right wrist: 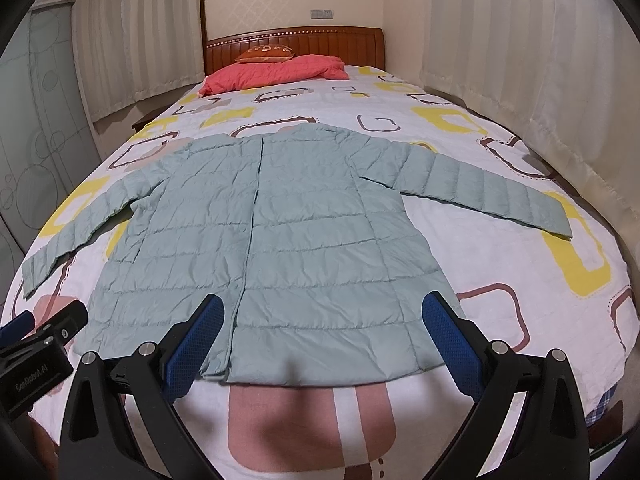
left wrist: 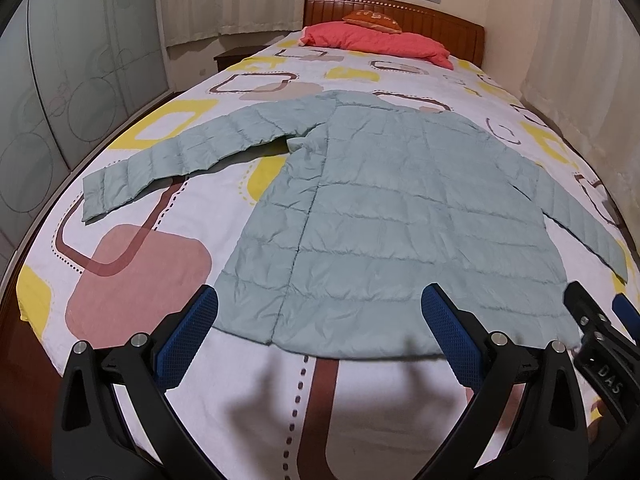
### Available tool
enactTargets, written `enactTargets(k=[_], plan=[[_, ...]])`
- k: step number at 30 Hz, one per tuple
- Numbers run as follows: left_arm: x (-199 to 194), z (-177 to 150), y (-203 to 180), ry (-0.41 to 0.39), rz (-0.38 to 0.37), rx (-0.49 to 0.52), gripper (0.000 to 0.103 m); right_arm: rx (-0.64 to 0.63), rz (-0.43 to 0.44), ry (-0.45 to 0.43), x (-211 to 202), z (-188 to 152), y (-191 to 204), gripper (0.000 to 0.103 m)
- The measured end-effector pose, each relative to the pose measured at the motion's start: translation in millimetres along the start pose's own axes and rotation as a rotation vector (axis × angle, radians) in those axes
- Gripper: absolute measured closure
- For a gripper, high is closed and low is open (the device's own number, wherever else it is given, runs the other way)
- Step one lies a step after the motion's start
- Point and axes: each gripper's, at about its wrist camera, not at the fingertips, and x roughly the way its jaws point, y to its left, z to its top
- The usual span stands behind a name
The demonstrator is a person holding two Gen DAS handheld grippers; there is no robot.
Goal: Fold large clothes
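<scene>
Bedroom w/ cream curtains; wooden-headboard bed (right wrist: pixel 294 38) under white sheet printed w/ yellow, brown and pink squares (left wrist: pixel 132 216). Pale-green quilted puffer jacket (right wrist: pixel 280 248) lies flat mid-bed, front up, closed, both sleeves spread outward, hem toward cameras. Coral-red folded quilt (left wrist: pixel 380 42) w/ small orange cushion (right wrist: pixel 266 53) on top at headboard end. Left gripper (left wrist: pixel 318 330) and right gripper (right wrist: pixel 322 332) both above hem edge, jaws wide apart, holding nothing, not touching fabric.

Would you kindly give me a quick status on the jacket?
Left gripper and right gripper open, empty. Puffer jacket flat on bed, sleeves spread, unfolded. Nothing obstructing.
</scene>
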Motion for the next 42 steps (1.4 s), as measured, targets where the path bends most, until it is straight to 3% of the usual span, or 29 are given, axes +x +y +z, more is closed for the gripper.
enactTargets(k=[5,10,11,12,13,14,15,17,22,25,30,36,42], plan=[[18.5,22.3,15.1,-0.014,-0.030,-0.066,0.002,0.051,0.040,-0.010,12.3,17.6,-21.0,0.004],[51.4,45.8,48.0,0.012,-0.010,-0.162,0.002,0.196,0.038,-0.014,42.8,42.0,-72.3,0.005],[59.8,50.2,55.6,0.016,0.010,-0.181,0.005,0.237,0.027,-0.009,51.8,44.9,-87.5,0.005],[67.0,53.6,62.0,0.022,0.032,-0.192,0.020,0.264,0.024,0.000,58.3,46.2,-98.1,0.007],[73.9,56.9,68.7,0.024,0.062,-0.201,0.031,0.289,0.017,0.008,65.2,47.9,-108.9,0.010],[84.2,60.2,79.5,0.042,0.093,-0.232,0.031,0.311,0.003,0.014,72.0,49.2,-119.7,0.020],[91.0,62.4,87.2,0.051,0.090,-0.259,0.031,0.322,-0.014,0.020,77.6,49.8,-127.1,0.037],[105.3,67.5,105.0,0.066,0.099,-0.316,0.031,0.362,-0.058,0.037,89.9,49.6,-147.5,0.048],[123.4,75.6,127.6,0.066,0.183,-0.349,0.041,0.506,-0.050,0.026,109.7,46.1,-201.7,0.047],[132.1,79.8,140.7,0.058,0.203,-0.387,0.040,0.616,-0.045,-0.007,116.1,43.7,-238.1,0.034],[143.6,79.8,154.6,0.056,0.236,-0.452,0.026,0.754,-0.042,-0.057,128.6,36.7,-289.8,0.034],[153.2,76.5,169.0,0.045,0.298,-0.524,0.026,0.885,-0.050,-0.080,146.9,26.1,-335.0,0.034],[159.2,76.1,165.3,0.036,0.350,-0.505,0.021,0.952,-0.054,-0.142,158.0,20.3,-358.4,0.034]])
